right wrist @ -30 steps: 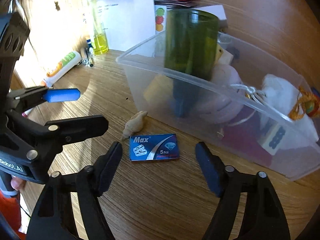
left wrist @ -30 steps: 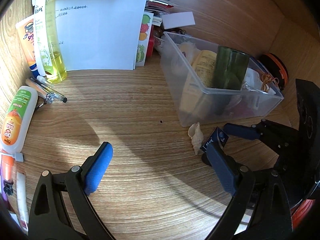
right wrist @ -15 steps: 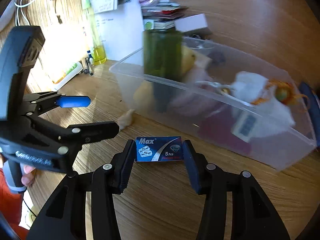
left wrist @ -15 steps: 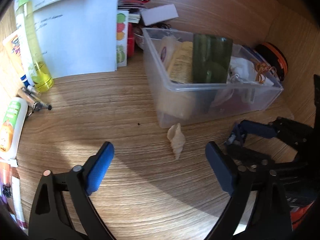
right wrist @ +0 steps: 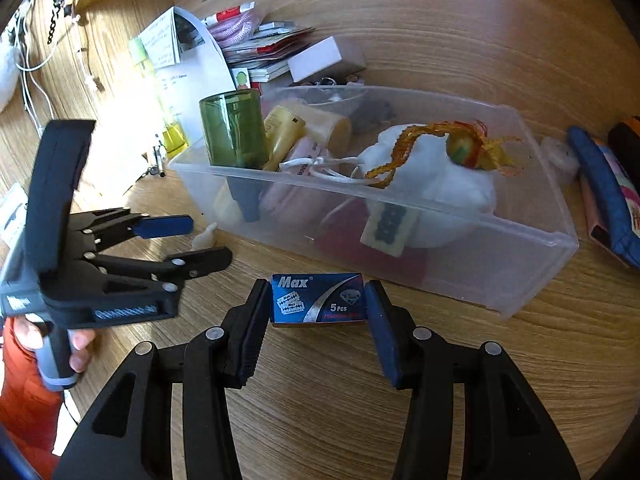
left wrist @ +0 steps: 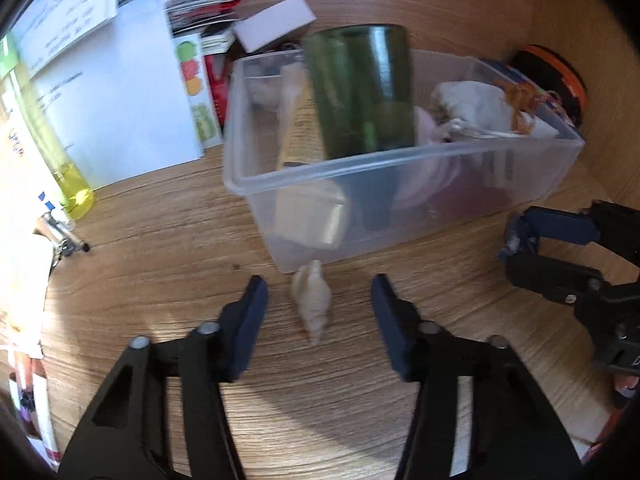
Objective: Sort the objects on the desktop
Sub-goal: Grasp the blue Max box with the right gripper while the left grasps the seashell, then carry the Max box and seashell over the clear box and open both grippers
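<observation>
Wood-grain desk [right wrist: 480,380], sunlit L side, clear bin [right wrist: 532,248], wood back wall [right wrist: 500,32]

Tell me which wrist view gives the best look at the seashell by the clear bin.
The left wrist view: the seashell lies whole and central on the desk between the left gripper's pads, untouched. In the right wrist view only its pale tip peeks out behind that gripper's finger, near the clear bin.

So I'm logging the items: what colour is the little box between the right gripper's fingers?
Blue, with white and silver print; the box shows best in the right wrist view.
</observation>
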The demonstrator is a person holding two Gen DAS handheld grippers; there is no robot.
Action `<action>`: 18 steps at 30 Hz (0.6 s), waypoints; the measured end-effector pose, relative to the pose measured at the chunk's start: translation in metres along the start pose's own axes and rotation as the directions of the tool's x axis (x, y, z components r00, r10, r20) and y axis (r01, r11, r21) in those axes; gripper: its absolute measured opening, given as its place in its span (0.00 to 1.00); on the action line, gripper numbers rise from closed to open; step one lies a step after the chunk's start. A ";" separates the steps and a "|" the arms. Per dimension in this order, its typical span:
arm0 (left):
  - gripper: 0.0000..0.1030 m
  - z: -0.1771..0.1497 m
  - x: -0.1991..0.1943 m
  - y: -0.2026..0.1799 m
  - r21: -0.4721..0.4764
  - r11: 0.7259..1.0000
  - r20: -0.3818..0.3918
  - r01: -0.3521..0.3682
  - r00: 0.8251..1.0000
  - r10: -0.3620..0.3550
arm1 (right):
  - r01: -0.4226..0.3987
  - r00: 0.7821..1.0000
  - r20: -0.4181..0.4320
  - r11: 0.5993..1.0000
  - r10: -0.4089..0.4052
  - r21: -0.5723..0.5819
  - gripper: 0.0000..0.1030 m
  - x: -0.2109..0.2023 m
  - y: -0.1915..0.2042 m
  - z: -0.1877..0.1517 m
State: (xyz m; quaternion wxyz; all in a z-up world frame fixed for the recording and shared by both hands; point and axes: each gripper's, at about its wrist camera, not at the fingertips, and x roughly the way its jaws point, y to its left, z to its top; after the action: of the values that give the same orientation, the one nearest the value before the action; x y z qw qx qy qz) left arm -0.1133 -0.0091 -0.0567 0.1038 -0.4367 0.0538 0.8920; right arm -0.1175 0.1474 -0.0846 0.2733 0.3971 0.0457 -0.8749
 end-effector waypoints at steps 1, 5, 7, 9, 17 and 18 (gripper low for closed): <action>0.45 0.000 0.000 -0.001 0.001 1.000 0.002 -0.004 1.000 0.004 | -0.004 1.000 0.001 1.000 0.004 -0.005 0.43 -0.001 0.001 0.000; 0.28 0.001 -0.001 0.001 -0.007 1.000 0.011 -0.012 1.000 0.012 | -0.014 1.000 0.006 1.000 0.014 -0.022 0.43 -0.001 0.005 0.000; 0.21 0.001 -0.001 0.004 -0.021 1.000 0.011 -0.012 1.000 0.012 | -0.020 1.000 0.012 1.000 0.021 -0.022 0.43 -0.002 0.005 0.000; 0.18 0.000 -0.003 0.009 -0.041 0.999 0.011 0.001 1.000 0.000 | -0.028 1.000 0.014 0.999 0.028 -0.015 0.43 -0.005 0.004 -0.001; 0.18 -0.005 -0.014 0.013 -0.062 0.998 0.027 0.016 1.000 -0.014 | -0.030 0.999 0.021 1.000 0.030 -0.004 0.43 -0.012 0.002 0.001; 0.18 -0.006 -0.017 0.013 -0.062 0.998 0.032 0.018 0.999 -0.016 | -0.028 0.999 0.024 1.000 0.028 -0.004 0.43 -0.014 0.002 0.001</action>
State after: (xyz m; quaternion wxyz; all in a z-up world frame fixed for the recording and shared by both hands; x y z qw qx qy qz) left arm -0.1022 -0.0254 -0.0468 0.0986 -0.4259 0.0204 0.8991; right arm -0.1096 0.1520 -0.0737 0.2869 0.3866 0.0385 -0.8757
